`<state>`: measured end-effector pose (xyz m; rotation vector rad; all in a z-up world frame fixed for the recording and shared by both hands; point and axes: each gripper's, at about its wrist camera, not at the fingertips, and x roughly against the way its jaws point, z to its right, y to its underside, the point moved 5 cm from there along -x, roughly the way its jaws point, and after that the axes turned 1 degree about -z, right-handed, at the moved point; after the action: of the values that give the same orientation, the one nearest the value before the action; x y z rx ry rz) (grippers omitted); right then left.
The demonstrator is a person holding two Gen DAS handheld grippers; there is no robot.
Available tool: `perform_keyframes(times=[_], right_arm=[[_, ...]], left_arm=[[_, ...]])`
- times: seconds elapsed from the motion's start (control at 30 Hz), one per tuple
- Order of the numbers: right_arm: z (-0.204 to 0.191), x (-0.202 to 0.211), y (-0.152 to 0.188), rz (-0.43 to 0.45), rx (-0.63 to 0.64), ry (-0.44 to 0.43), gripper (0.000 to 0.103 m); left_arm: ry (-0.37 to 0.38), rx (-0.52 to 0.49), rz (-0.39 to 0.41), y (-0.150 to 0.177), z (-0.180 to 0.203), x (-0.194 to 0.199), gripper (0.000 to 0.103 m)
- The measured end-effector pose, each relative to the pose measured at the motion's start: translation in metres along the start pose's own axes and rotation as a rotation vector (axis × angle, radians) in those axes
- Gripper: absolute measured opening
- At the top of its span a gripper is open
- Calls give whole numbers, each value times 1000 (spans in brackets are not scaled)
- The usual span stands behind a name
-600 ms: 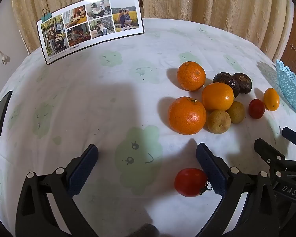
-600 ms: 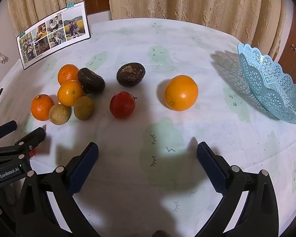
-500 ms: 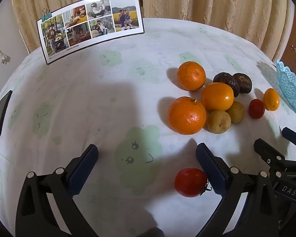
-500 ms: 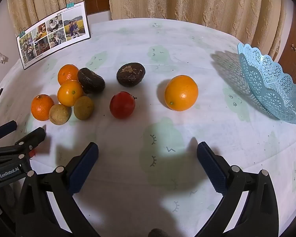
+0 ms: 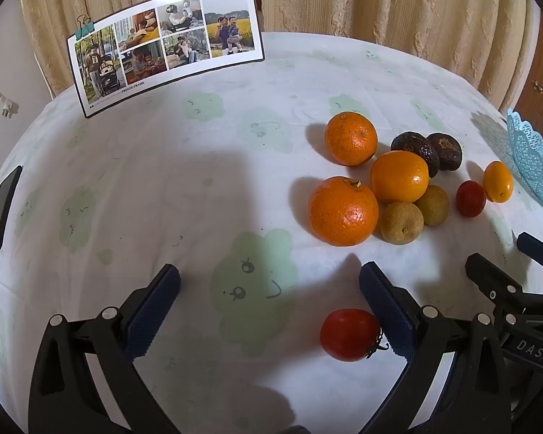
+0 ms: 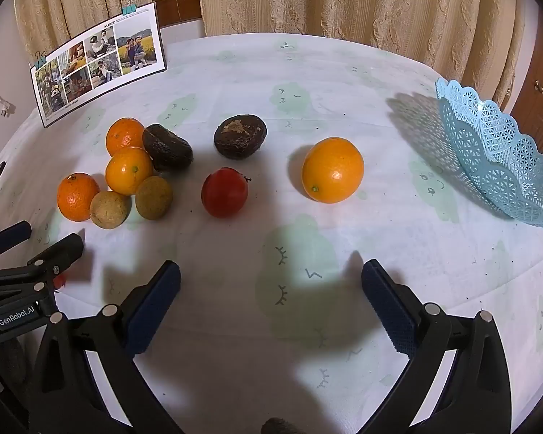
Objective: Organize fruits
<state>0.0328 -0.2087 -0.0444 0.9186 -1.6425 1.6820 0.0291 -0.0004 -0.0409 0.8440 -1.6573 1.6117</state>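
Note:
Fruit lies on a round table with a white cloth (image 5: pixel 163 181). In the left wrist view a cluster of oranges (image 5: pixel 344 211), two brown kiwis (image 5: pixel 402 222) and two dark avocados (image 5: pixel 445 152) sits right of centre. A red tomato (image 5: pixel 349 340) rests just inside the right finger of my open, empty left gripper (image 5: pixel 269 303). In the right wrist view my right gripper (image 6: pixel 271 300) is open and empty, with a red tomato (image 6: pixel 224 192), a lone orange (image 6: pixel 332 170) and an avocado (image 6: pixel 239 136) ahead. The blue lattice basket (image 6: pixel 496 155) stands at the right.
A photo card (image 5: pixel 166 47) held by clips stands at the table's far left. A dark phone (image 5: pixel 0 213) lies at the left edge. Curtains hang behind the table. Each gripper shows at the other view's edge.

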Motion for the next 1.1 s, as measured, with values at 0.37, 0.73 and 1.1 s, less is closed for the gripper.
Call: perform_keyframes(times=[0.37,0.73,1.1], right_arm=[[-1,1,1,1,-22,25,101],[-1,1,2,1,-27,26,101],[0,1,2,-1,-27,24,101]], left_arm=[[0,0,-1,0,0,0,98],[0,0,0,0,0,0,98],[2,-4,-6,0,0,0,98]])
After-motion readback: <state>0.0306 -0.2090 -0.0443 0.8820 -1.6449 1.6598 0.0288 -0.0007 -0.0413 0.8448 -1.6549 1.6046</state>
